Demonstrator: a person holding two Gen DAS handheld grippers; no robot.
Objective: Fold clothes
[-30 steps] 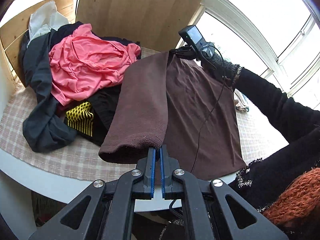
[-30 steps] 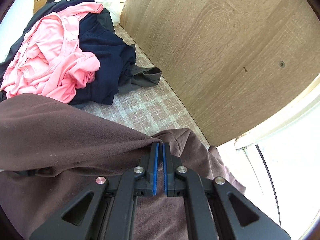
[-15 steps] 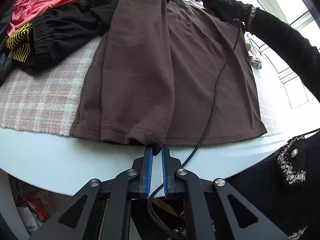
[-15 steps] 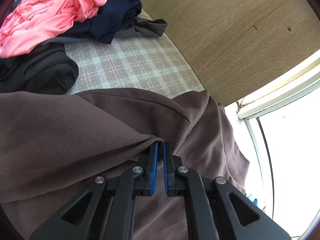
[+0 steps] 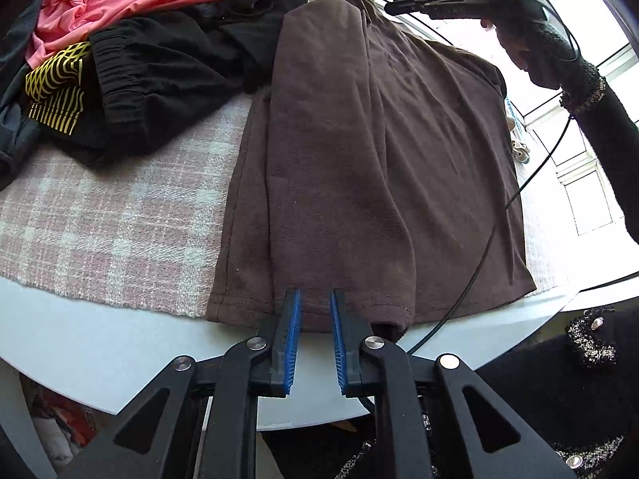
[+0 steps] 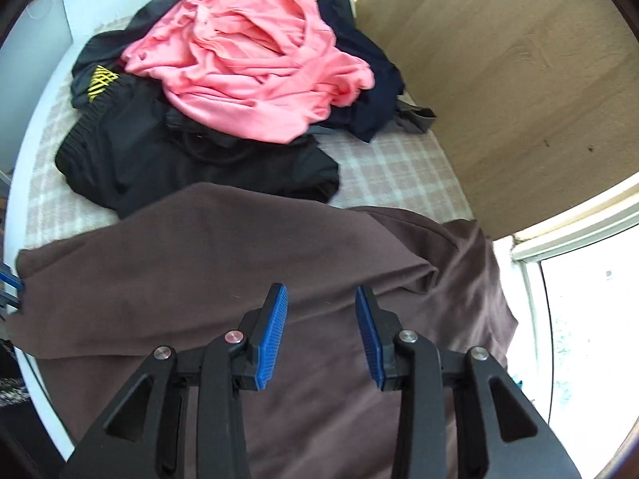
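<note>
At the table's near edge the left gripper (image 5: 313,311) stands parted and empty over the hem of the brown top (image 5: 359,139), which lies flat on the checked cloth (image 5: 112,207) with one sleeve folded lengthwise along it. The right gripper (image 6: 321,319), also parted and empty, hovers over the top's far end. The fleecy fabric looks soft, limp and light, likely best pinched at hem or shoulder corners; beyond the top lies a heap topped by a thin, crumpled pink garment (image 6: 255,60).

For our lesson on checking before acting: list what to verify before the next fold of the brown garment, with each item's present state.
1. Left tool open, off the cloth: ok.
2. Right tool open, holding nothing: ok.
3. Brown garment lying on the table, one side folded over: ok.
4. Garment free of wrinkles: not ok, creases near the far end.
5. Pink garment and black garment clear of the brown one: cannot tell, they lie very close.
</note>
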